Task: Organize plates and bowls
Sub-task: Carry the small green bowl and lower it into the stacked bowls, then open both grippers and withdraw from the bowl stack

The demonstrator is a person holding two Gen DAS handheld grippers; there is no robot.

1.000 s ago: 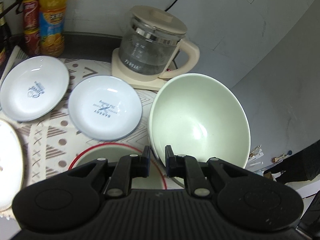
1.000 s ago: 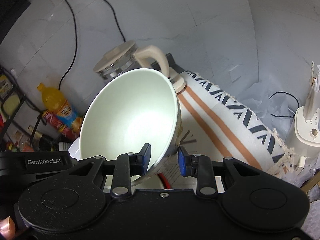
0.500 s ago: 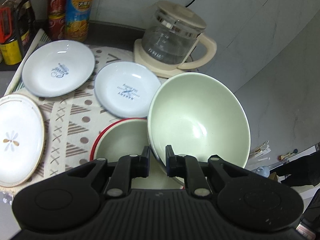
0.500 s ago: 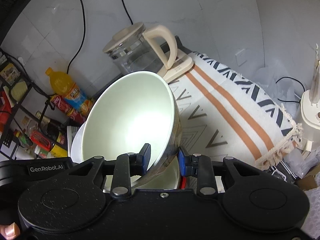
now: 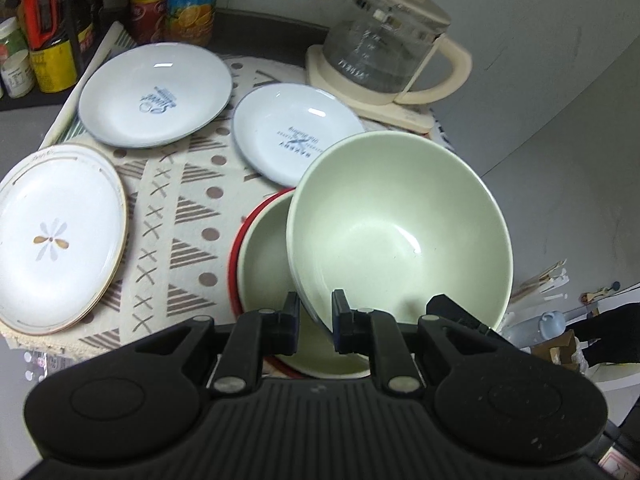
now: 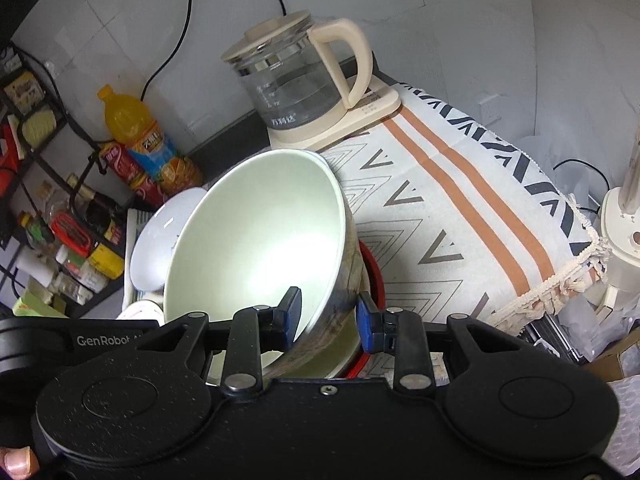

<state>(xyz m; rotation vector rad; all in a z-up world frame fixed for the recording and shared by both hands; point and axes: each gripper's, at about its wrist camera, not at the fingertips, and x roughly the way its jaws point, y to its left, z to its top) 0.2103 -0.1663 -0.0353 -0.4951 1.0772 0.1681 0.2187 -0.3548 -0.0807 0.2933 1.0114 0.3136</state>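
Two grippers share one green bowl (image 5: 396, 232): the left gripper (image 5: 314, 316) pinches its near-left rim, and the right gripper (image 6: 326, 316) has the rim between its pads on the opposite side, one pad inside, one against the darker outer wall. Both look clenched on it. The bowl hangs tilted just above a second green bowl (image 5: 266, 256), which sits on a red-rimmed plate (image 5: 236, 248) on the patterned cloth (image 5: 180, 200).

My reading is that the step is nesting the held bowl into the lower one. To do it well, level the bowl first so its foot goes down centred, then lower both sides together; if one side leads, the rim may knock the lower bowl and skid it on the plate. Let go only once the weight has settled, one gripper at a time, drawing the fingers straight back off the rim.

Farther left lie two pale blue plates (image 5: 156, 94) (image 5: 298, 132) and a flower plate (image 5: 56, 236); a kettle (image 5: 392, 40) stands at the far right.
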